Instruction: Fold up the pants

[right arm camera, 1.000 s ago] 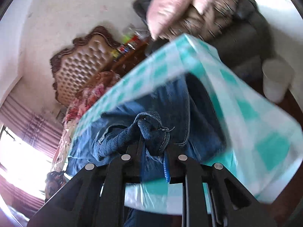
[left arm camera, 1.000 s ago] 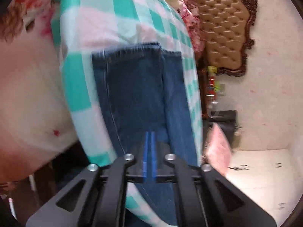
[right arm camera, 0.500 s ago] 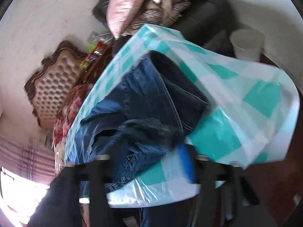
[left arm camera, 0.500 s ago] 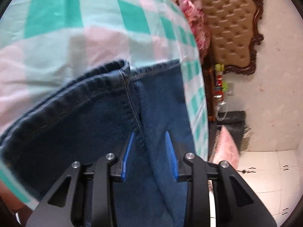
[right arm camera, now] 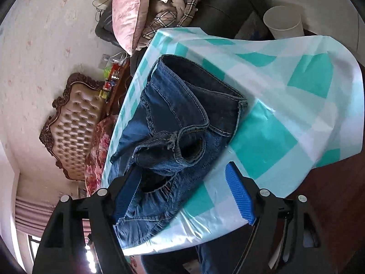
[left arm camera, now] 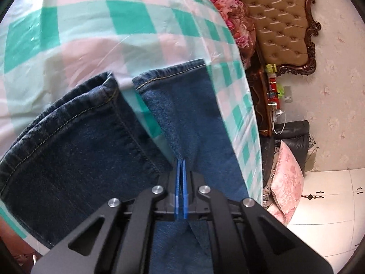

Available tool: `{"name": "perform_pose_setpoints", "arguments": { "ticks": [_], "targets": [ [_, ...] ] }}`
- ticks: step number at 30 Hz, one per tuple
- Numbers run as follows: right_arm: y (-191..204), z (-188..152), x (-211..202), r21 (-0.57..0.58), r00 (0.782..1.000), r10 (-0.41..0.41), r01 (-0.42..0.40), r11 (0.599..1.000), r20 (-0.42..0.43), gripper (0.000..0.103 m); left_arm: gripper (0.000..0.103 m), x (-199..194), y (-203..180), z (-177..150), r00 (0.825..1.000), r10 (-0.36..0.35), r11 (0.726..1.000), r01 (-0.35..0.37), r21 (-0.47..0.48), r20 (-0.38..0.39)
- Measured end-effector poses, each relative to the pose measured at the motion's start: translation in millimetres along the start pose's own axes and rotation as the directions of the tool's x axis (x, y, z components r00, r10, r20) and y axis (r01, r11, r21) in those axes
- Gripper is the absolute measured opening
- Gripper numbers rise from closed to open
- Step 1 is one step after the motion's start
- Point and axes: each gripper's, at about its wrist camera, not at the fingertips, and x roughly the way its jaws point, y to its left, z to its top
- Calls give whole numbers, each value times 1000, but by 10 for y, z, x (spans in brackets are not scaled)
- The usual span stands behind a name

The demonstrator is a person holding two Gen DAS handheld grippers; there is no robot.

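Dark blue jeans [left arm camera: 75, 159] lie on a table covered by a green, pink and white checked cloth [left arm camera: 95, 29]. In the left wrist view both leg hems point away, with a strip of cloth between them. My left gripper [left arm camera: 181, 166] is shut on the inner edge of the right leg [left arm camera: 189, 118]. In the right wrist view the waist end of the jeans [right arm camera: 182, 123] lies bunched and partly folded over. My right gripper [right arm camera: 182, 189] is open, its fingers [right arm camera: 239, 194] either side of the bunched waist, touching nothing clearly.
A tufted brown headboard [left arm camera: 280, 22] and floral bedding [left arm camera: 232, 16] stand beyond the table. A dark sofa with a pink pillow [right arm camera: 127, 11] and plaid blanket is at the table's end, beside a white bin [right arm camera: 284, 22]. The cloth's corner [right arm camera: 337, 105] hangs over the table edge.
My left gripper opened over the leg seam, then shut on the right leg's edge. My right gripper let go of the bunched waist and opened; the waist now rests on the table.
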Motion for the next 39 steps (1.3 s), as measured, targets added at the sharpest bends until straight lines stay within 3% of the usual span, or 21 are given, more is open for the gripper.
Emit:
{"name": "perform_pose_setpoints", "arguments": {
  "ticks": [9, 14, 17, 18, 21, 24, 27, 30, 32, 34, 36, 39],
  "targets": [
    [73, -9, -227, 56, 997, 62, -64, 996, 46, 82, 1, -39, -71, -35, 1000, -17, 1000, 17, 9, -1],
    [67, 7, -90, 73, 1000, 11, -12, 997, 13, 83, 1, -37, -62, -55, 1000, -27, 1000, 27, 4, 2],
    [111, -19, -26, 41, 997, -70, 70, 997, 16, 83, 1, -35, -33, -56, 1000, -25, 1000, 25, 6, 2],
    [120, -32, 1, 25, 996, -92, 91, 995, 15, 78, 1, -23, -21, -52, 1000, -21, 1000, 21, 5, 0],
    [163, -44, 100, -23, 981, -193, 193, 981, 14, 13, 1, 28, 13, -33, 1000, -19, 1000, 19, 6, -6],
    [476, 174, 137, -98, 978, -206, 207, 973, 25, 12, 0, 42, -112, 90, 999, -47, 999, 46, -18, -26],
    [1267, 820, 175, -199, 987, -154, 162, 967, 54, 12, 0, -148, -632, 348, 996, -92, 996, 92, 7, 6],
    [1851, 1340, 132, -228, 996, -38, 55, 972, 78, 11, 0, -523, -1245, 450, 988, -146, 987, 142, 69, 56],
    [2007, 1326, -47, -303, 992, -1, 40, 952, 125, 11, 0, -940, -1477, 258, 977, -187, 970, 168, 174, 103],
    [1815, 1242, -75, -323, 994, -21, 56, 945, 110, 11, 0, -1217, -1389, -3, 976, -180, 961, 147, 235, 125],
    [1301, 1140, 96, -273, 985, -164, 175, 946, 60, 11, 0, -1356, -956, -261, 979, -179, 966, 155, 208, 101],
    [610, 941, 277, -222, 964, -265, 257, 941, -9, 11, 0, -1375, -88, -557, 988, -125, 986, 113, 118, 92]
  ]
}}
